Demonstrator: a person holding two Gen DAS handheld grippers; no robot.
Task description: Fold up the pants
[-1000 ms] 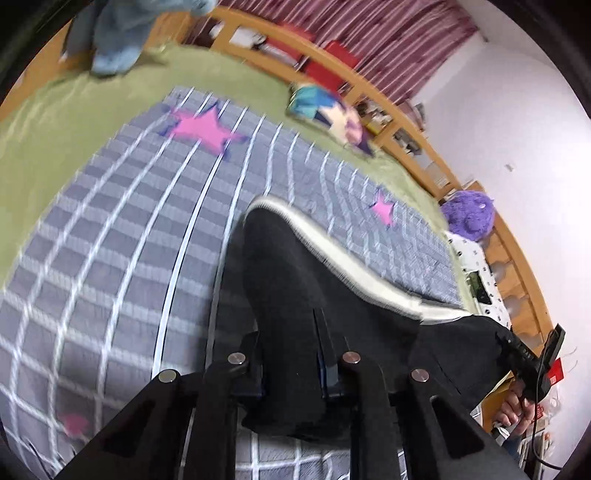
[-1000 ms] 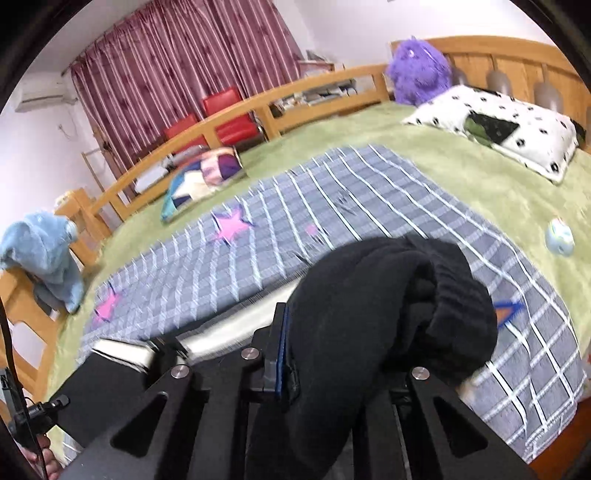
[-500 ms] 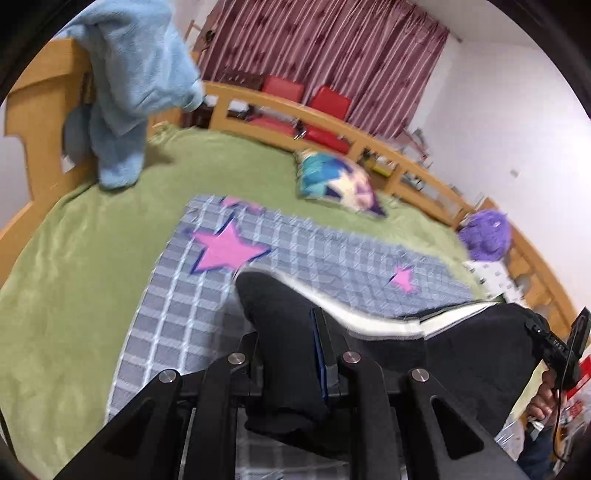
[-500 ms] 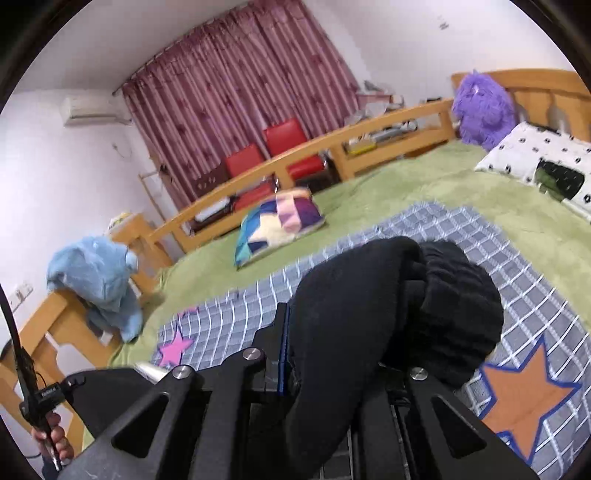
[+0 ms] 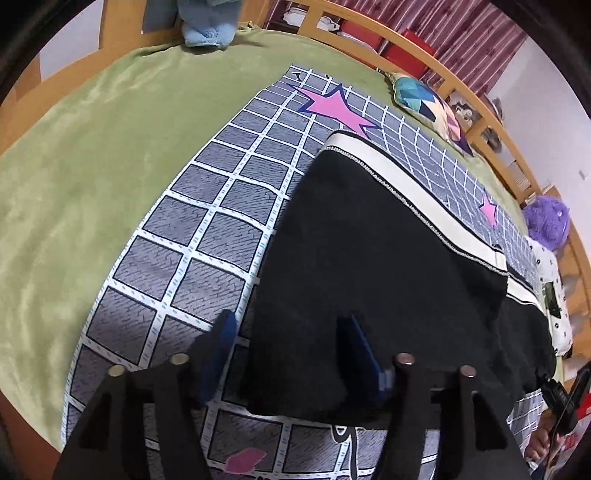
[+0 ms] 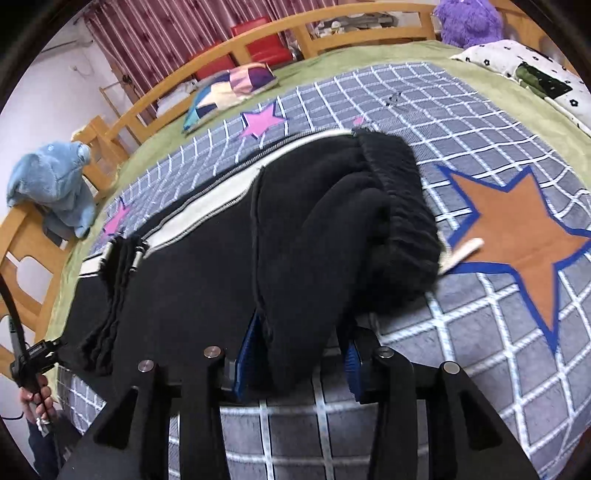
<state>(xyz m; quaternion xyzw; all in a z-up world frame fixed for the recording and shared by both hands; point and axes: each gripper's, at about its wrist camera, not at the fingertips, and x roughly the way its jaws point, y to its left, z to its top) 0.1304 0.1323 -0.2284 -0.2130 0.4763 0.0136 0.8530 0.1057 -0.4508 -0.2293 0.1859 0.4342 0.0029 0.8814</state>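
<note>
Black pants with a white side stripe lie flat on the checked blanket. My left gripper is open, its blue pads on either side of the near leg end, fabric between them. In the right wrist view the pants lie stretched out, the bunched waistband at the right. My right gripper is open, its blue pads spread around the waist-end fabric resting on the bed.
The blanket covers a green bed with a wooden rail. A patchwork cushion, a blue plush, a purple plush and a spotted pillow sit around the edges.
Both grippers lowered the lifted pants onto the blanket and opened. The pants now lie flat instead of hanging from the closed jaws.
</note>
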